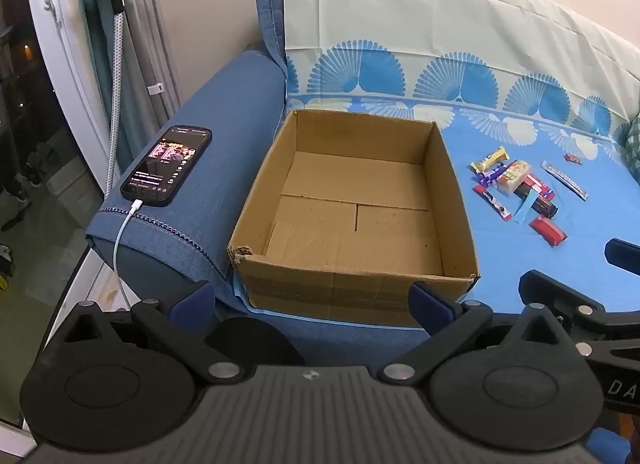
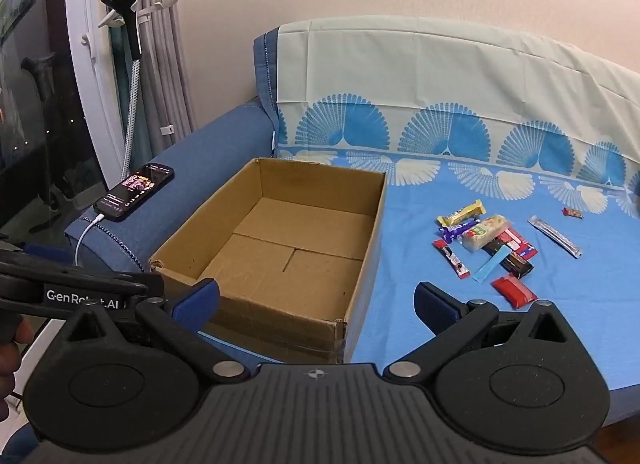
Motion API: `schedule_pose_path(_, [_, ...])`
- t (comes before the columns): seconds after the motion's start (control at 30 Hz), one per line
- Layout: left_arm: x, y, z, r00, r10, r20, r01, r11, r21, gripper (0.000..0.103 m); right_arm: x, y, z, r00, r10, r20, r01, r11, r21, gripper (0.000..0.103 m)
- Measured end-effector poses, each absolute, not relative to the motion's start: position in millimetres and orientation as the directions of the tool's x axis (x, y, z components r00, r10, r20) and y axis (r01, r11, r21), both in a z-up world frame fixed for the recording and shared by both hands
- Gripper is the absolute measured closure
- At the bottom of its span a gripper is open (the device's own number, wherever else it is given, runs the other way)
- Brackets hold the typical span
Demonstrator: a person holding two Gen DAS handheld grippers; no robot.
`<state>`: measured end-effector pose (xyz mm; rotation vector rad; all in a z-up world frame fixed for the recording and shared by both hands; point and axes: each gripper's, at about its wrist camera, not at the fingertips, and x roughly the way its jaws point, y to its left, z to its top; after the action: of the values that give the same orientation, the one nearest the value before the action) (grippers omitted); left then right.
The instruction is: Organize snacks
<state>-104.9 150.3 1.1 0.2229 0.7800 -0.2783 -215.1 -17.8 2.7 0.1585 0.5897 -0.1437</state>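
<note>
On the sofa seat: the snacks point(image 2: 492, 248) lie in a loose heap on the blue sheet point(image 2: 440, 304), well apart from its front edge, just beside the empty cardboard box point(image 2: 360, 224).
Handling: you should find these wrapped bars and sachets light, crinkly and likely slippery; pinch each across its narrow width, starting with the red packet point(image 2: 514, 291) nearest you.
Left gripper point(image 1: 312, 304): jaws wide apart, nothing between them.
Right gripper point(image 2: 316, 304): jaws wide apart, empty.
Surface: soft cushion, so you cannot press down hard.
Room: a charging phone point(image 1: 168, 166) rests on the armrest; curtains behind.
</note>
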Motion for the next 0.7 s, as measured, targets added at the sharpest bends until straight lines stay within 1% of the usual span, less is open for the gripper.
schedule_pose_path(0.7, [-110.9, 149.7, -3.5, 0.662, -0.142, -0.736, 0.328, 0.938, 0.114, 0.000, -219.7, -16.2, 3.4, 0.831, -0.073, -0.551, 0.172, 0.977, 0.130, 0.000])
